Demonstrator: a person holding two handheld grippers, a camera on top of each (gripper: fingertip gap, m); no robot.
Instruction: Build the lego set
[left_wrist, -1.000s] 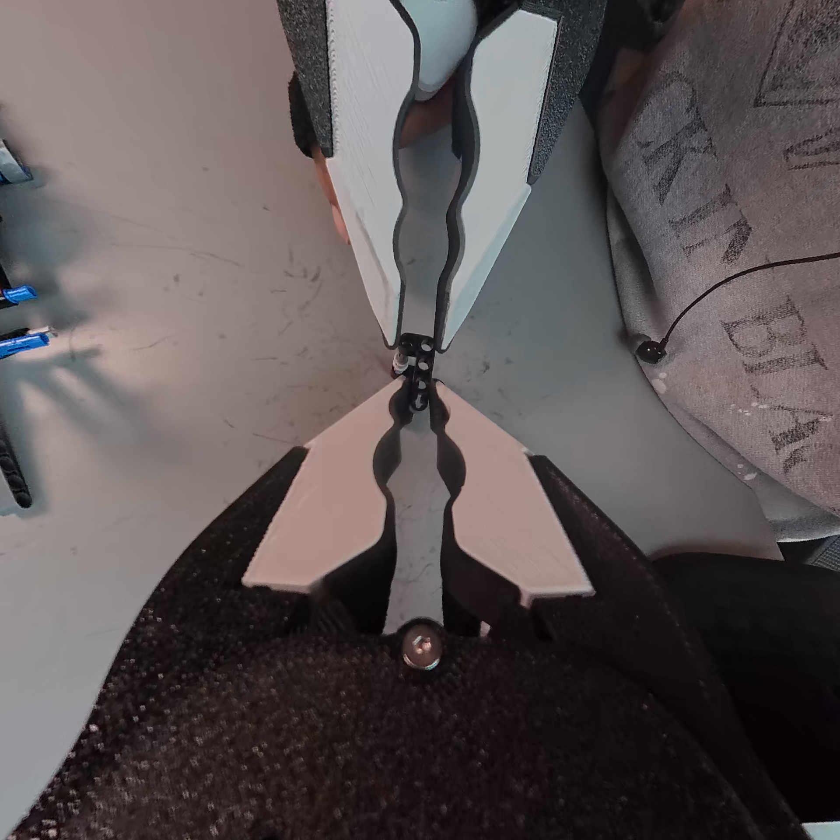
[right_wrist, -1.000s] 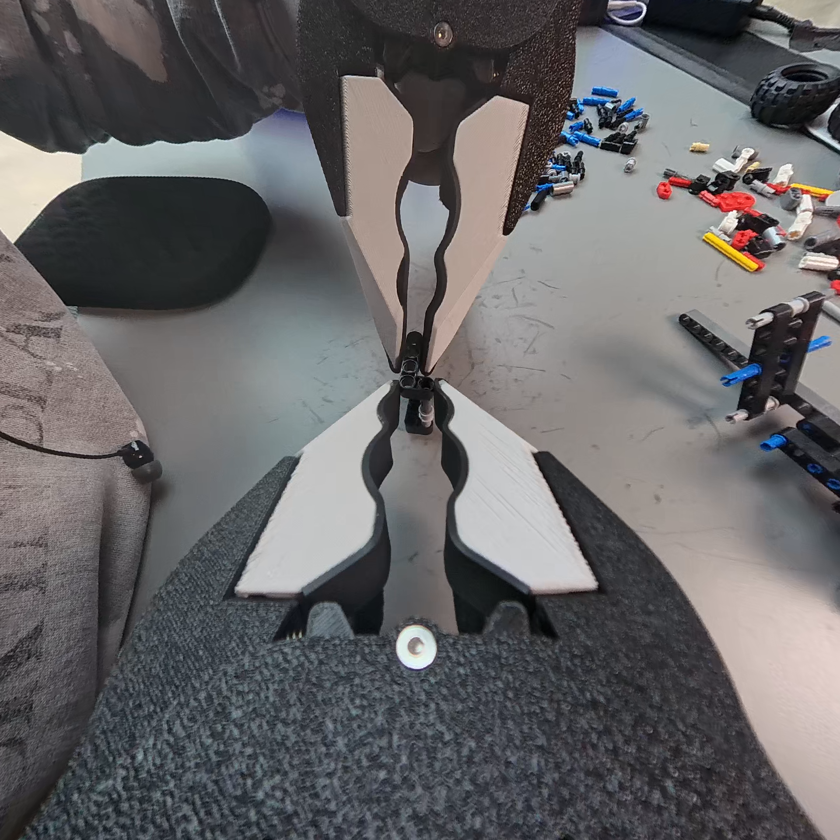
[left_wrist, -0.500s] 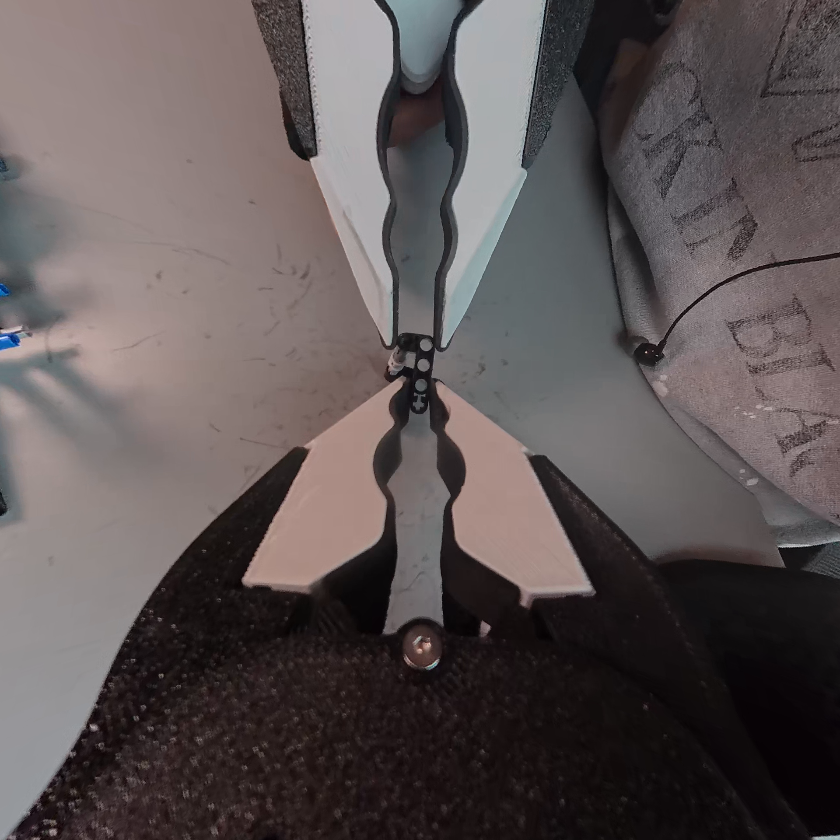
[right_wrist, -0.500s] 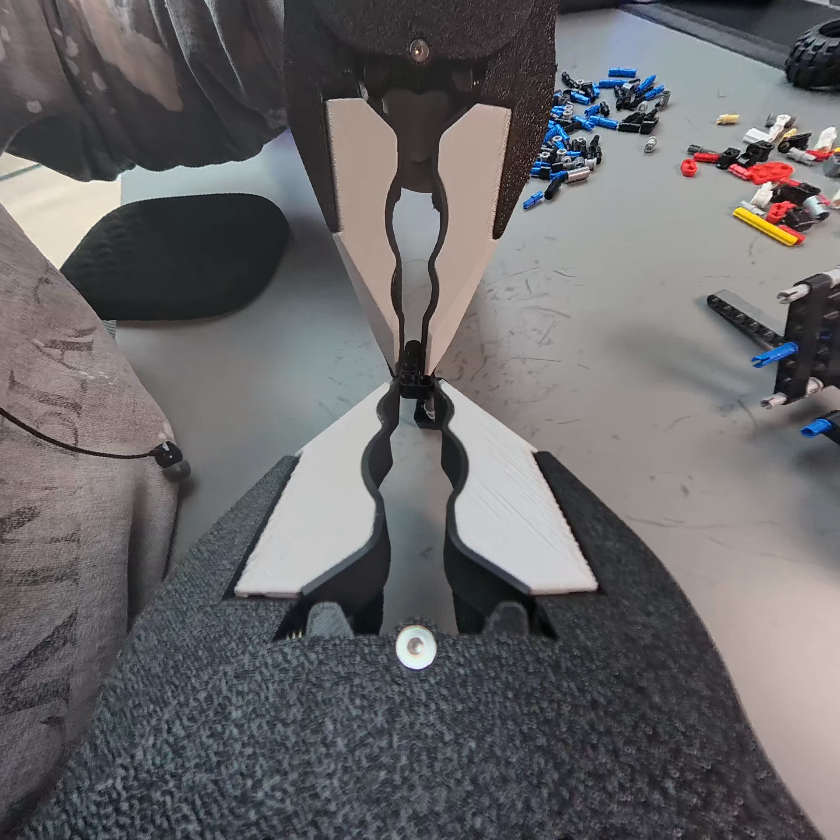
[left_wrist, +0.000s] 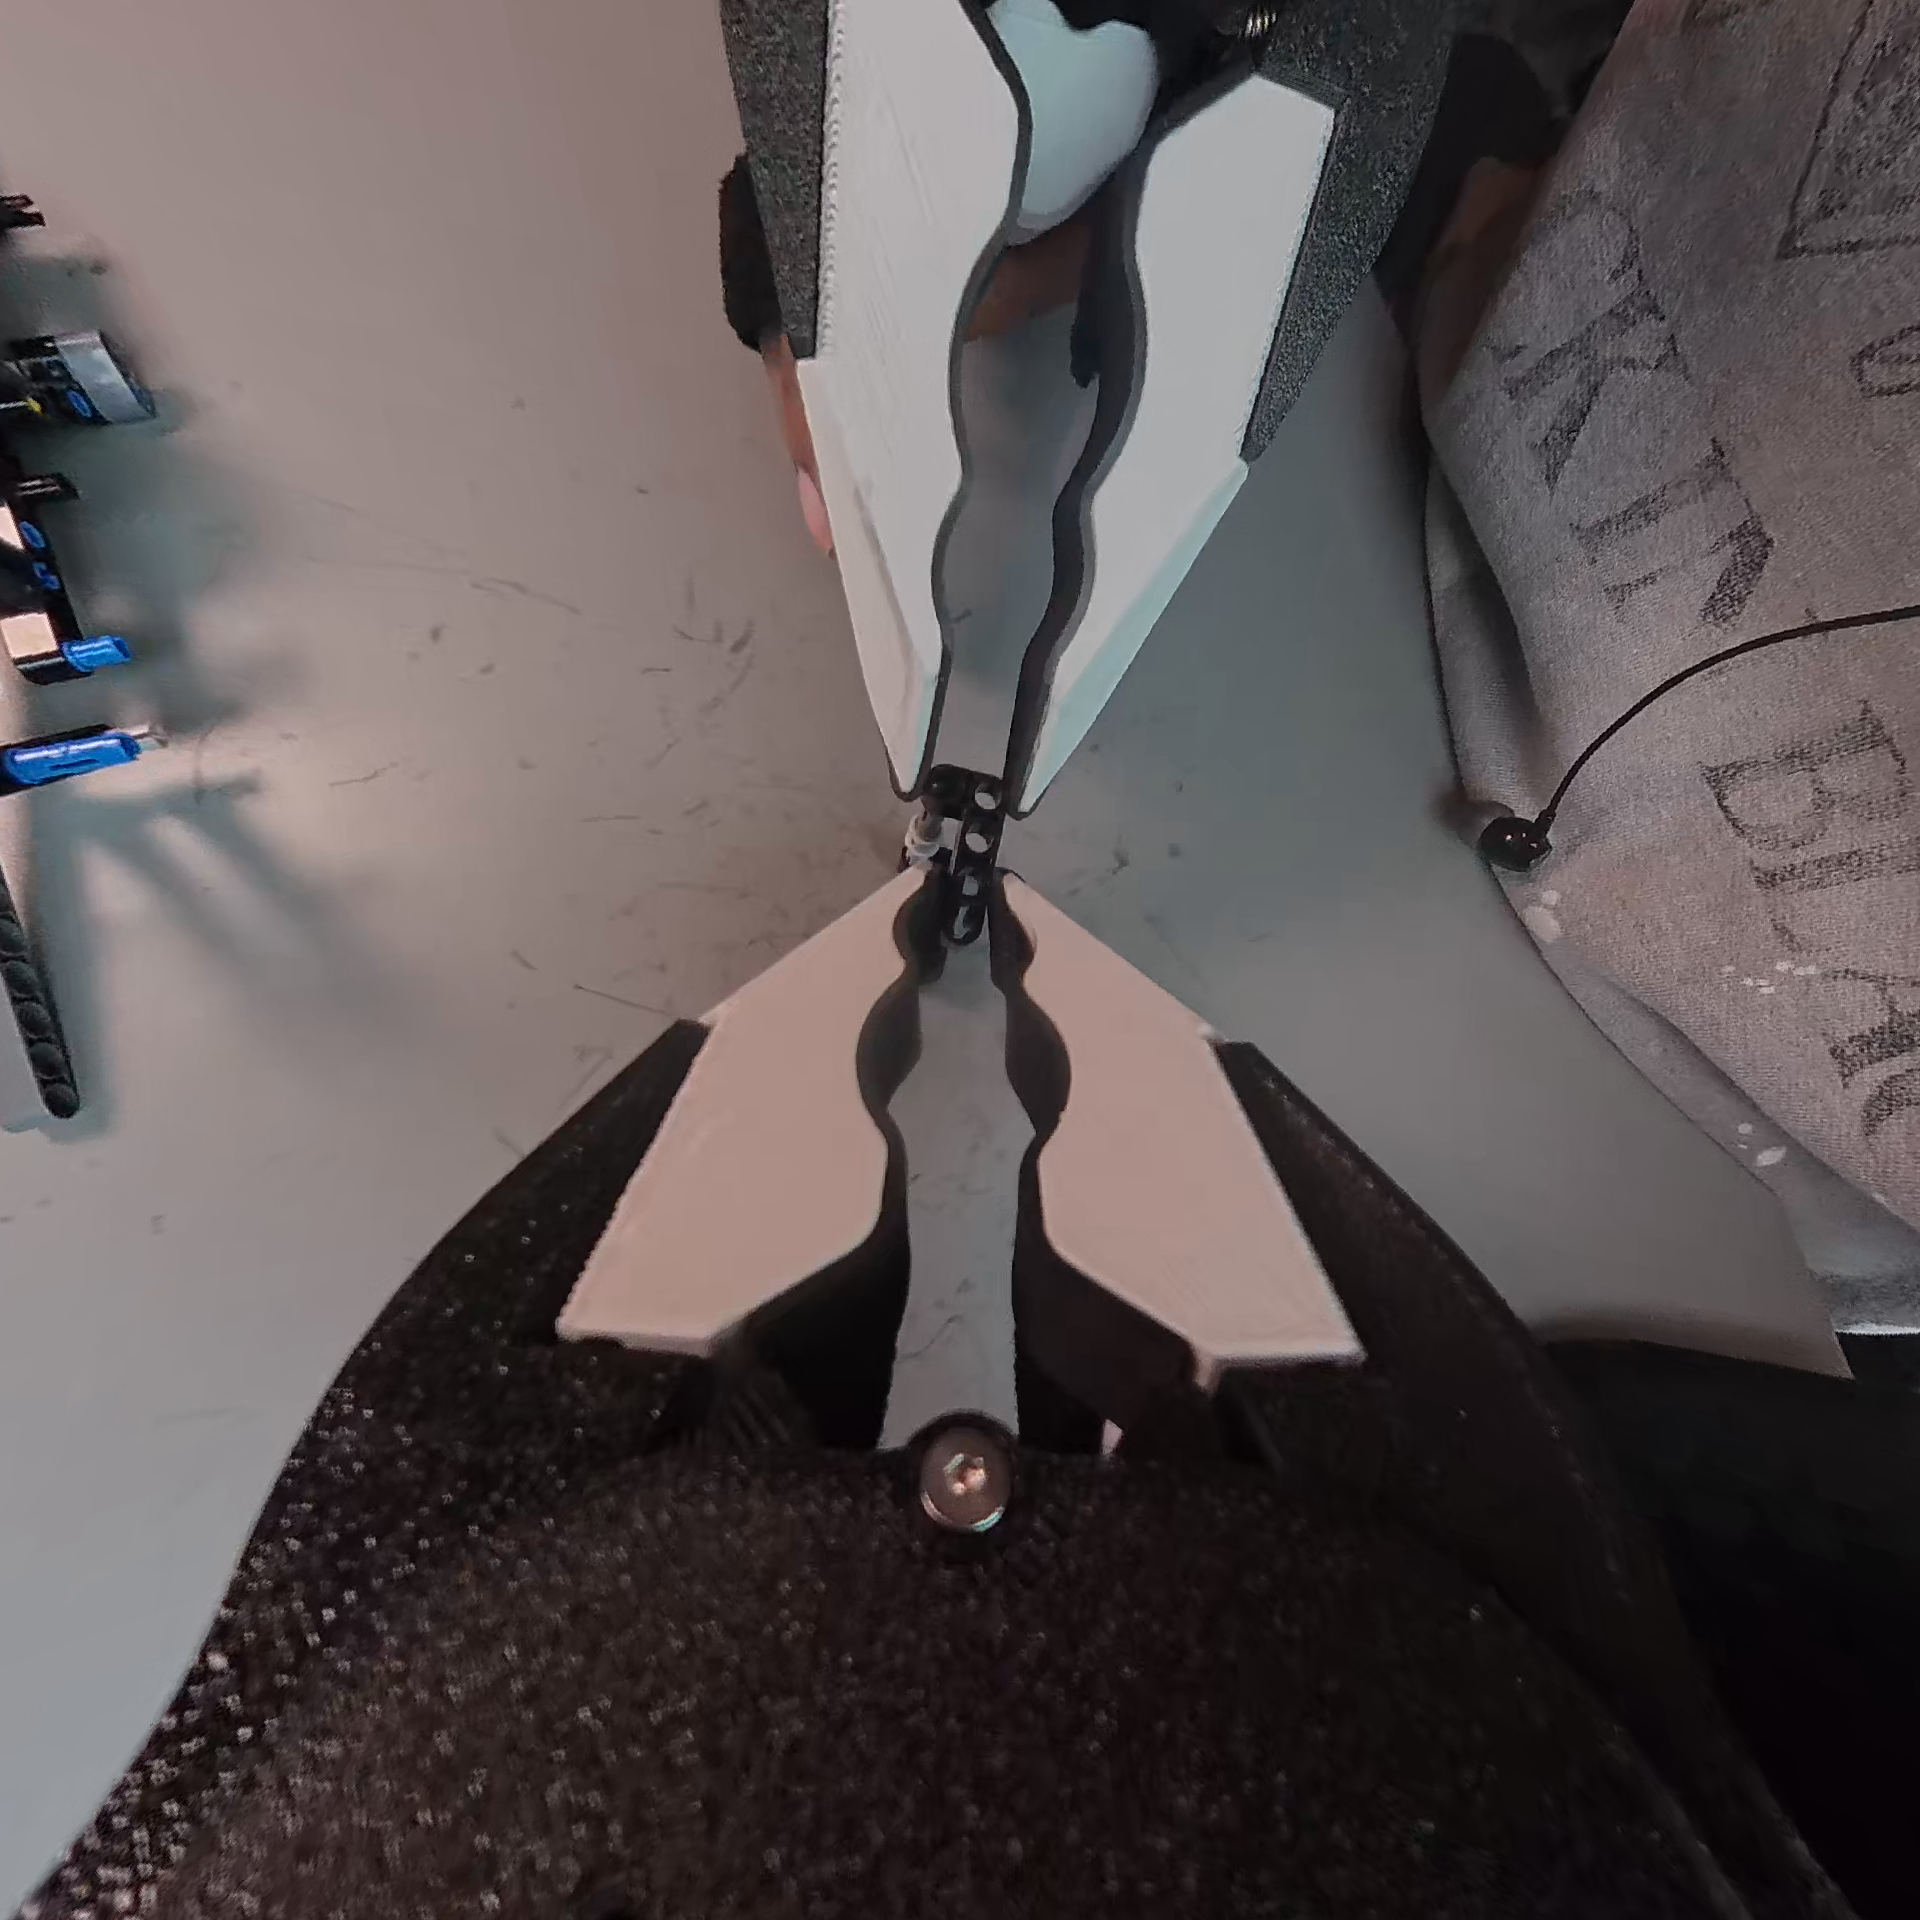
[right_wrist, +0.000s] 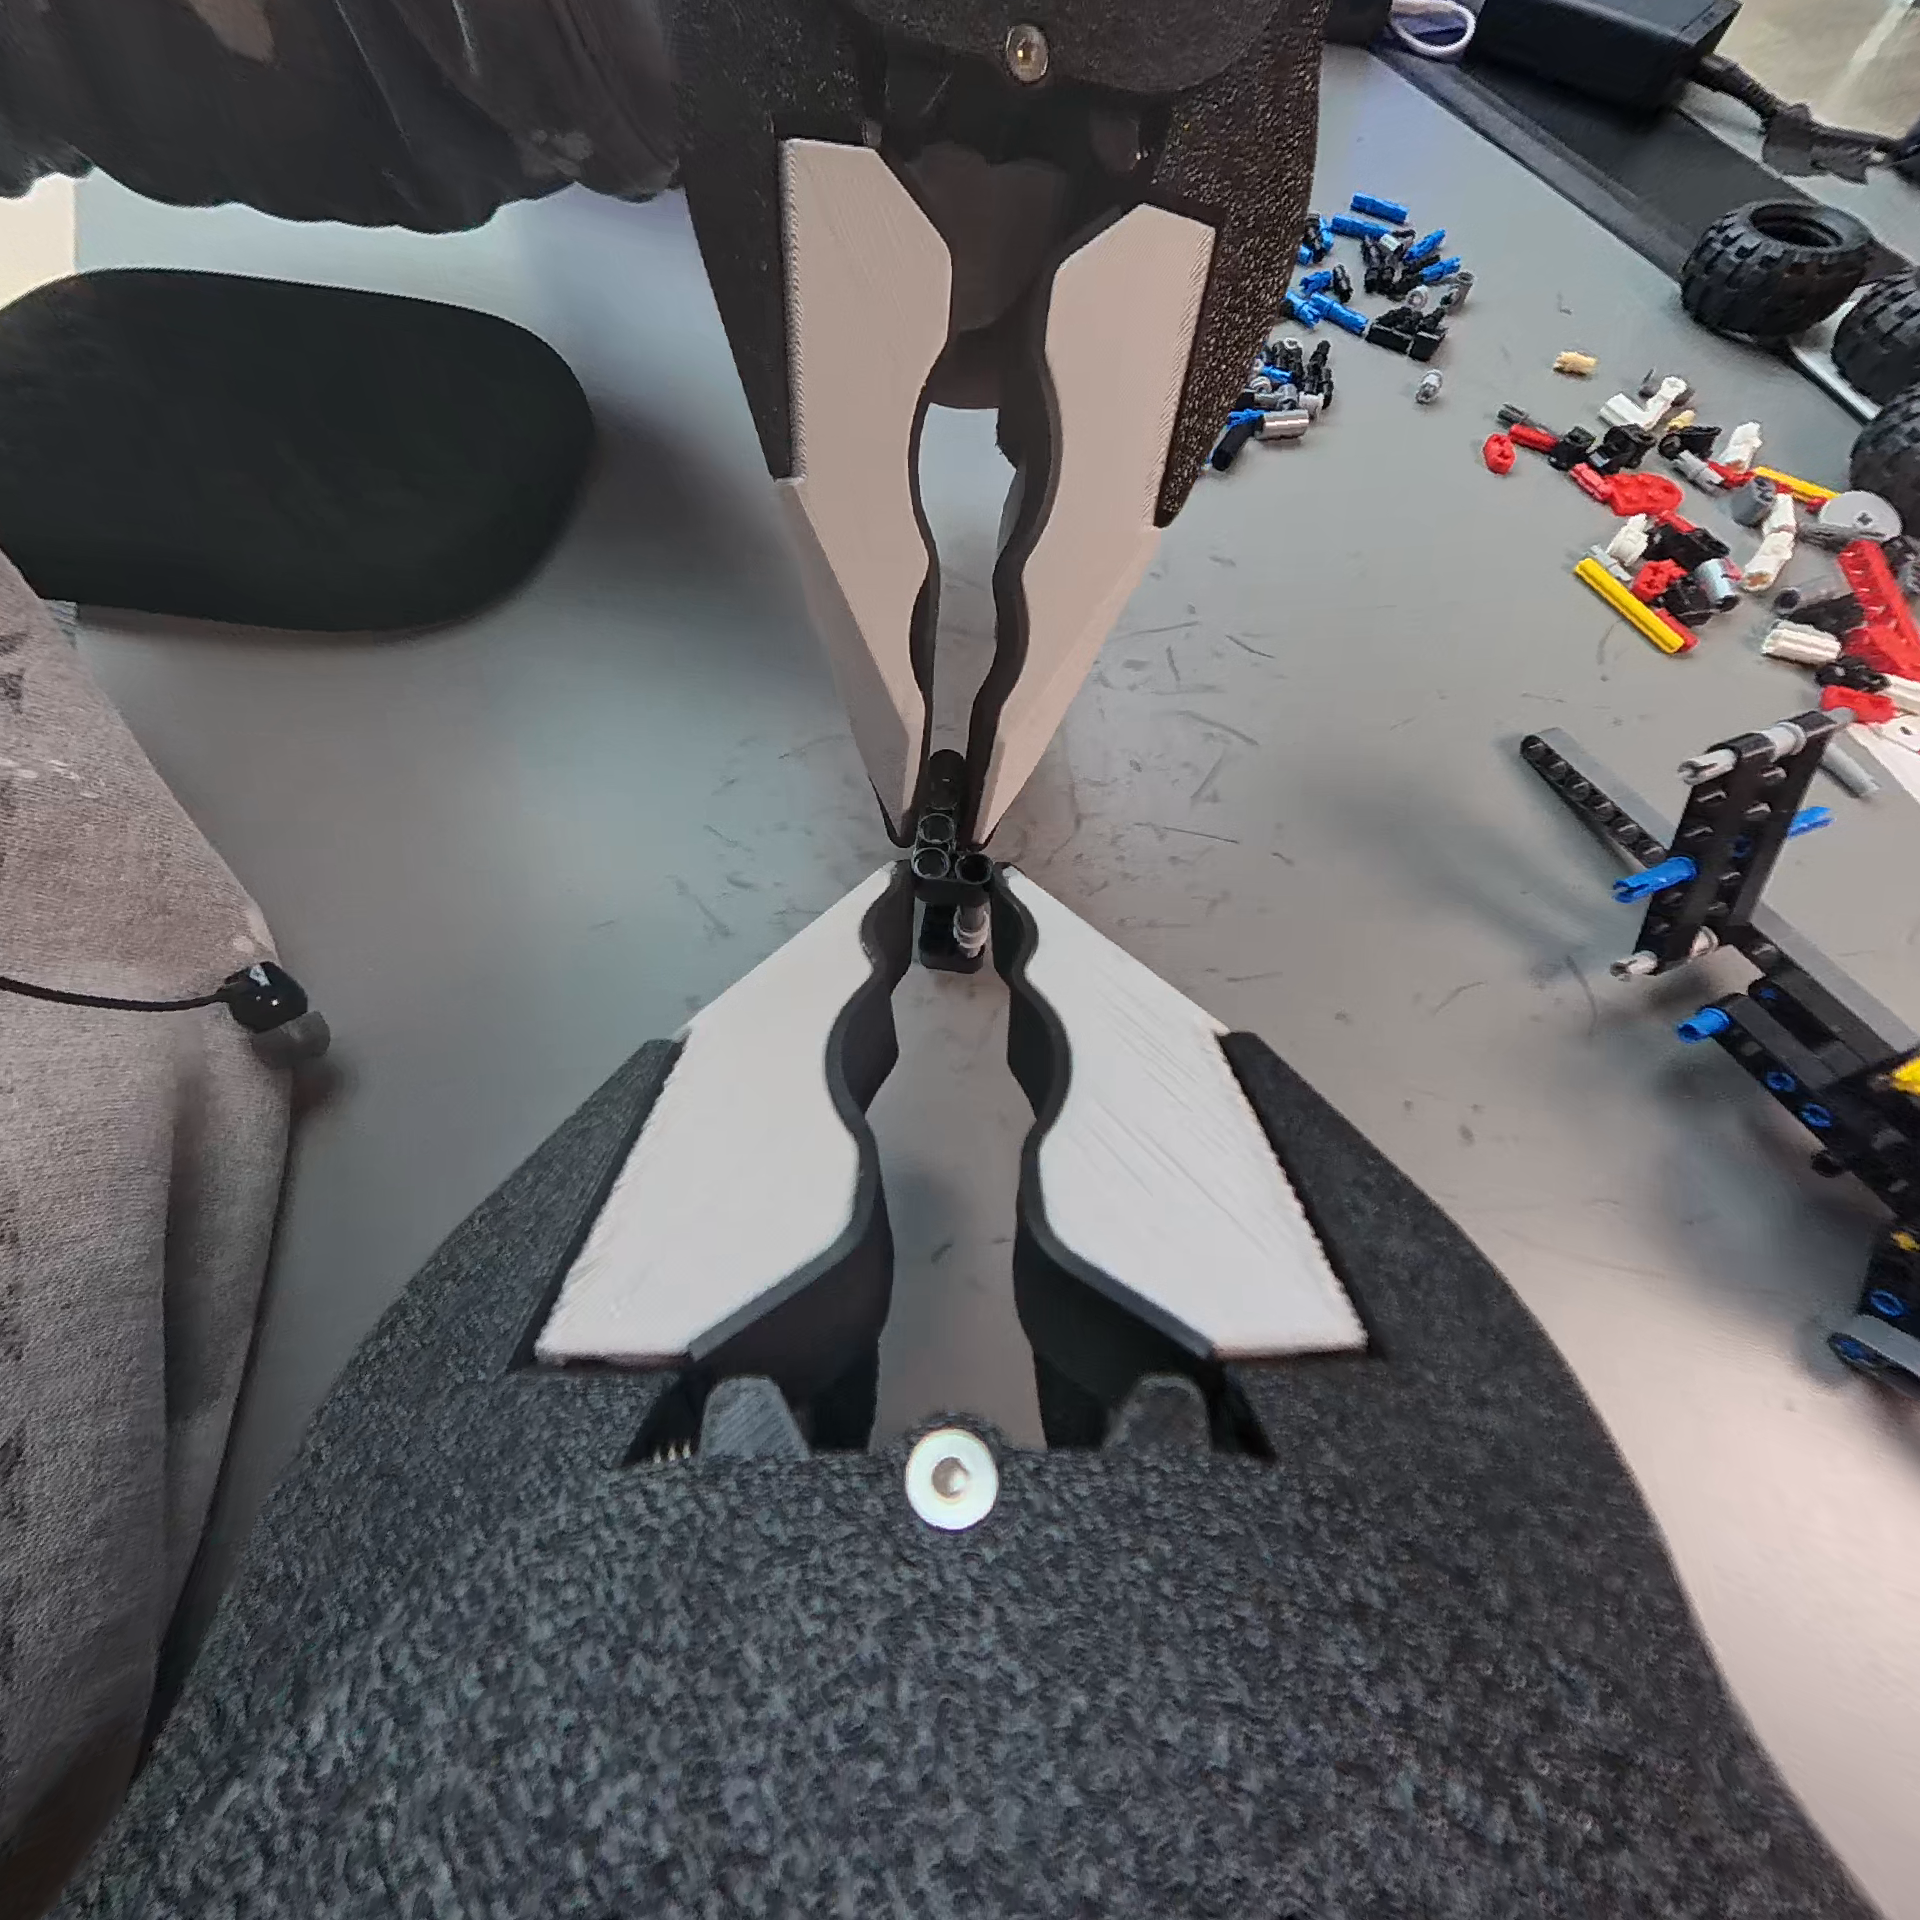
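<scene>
left wrist view: left gripper (left_wrist: 956, 914) seen from behind, pinched tight on the near end of a small black lego piece (left_wrist: 964, 852), a short beam with round holes and a pale pin at its left side. piece held in the air above the scratched grey table (left_wrist: 436, 540), not touching it. right gripper (left_wrist: 961, 784) met tip to tip from the far side, clamped on the far end of the same piece. grey printed garment (left_wrist: 1704, 582) at right, with a thin black cord and small bead (left_wrist: 1509, 840) lying over it. at the left edge, blue pins (left_wrist: 73, 750) and a long black beam (left_wrist: 36, 997), blurred.

right wrist view: right gripper (right_wrist: 948, 914) closed on the lego piece (right_wrist: 951, 883), open tube ends facing the camera, pale pin on the right side. left gripper (right_wrist: 940, 821) opposite, closed on the far part of the piece. held between the two sets of tips, above the table (right_wrist: 540, 790). partly built black frame (right_wrist: 1756, 914) with blue pins standing well apart to the right. farther back, a loose heap of blue and black connectors (right_wrist: 1351, 301), a scatter of red, white and yellow parts (right_wrist: 1704, 540), and knobby black tires (right_wrist: 1782, 265) at the far right. black oval pad (right_wrist: 270, 447) at far left.
</scene>
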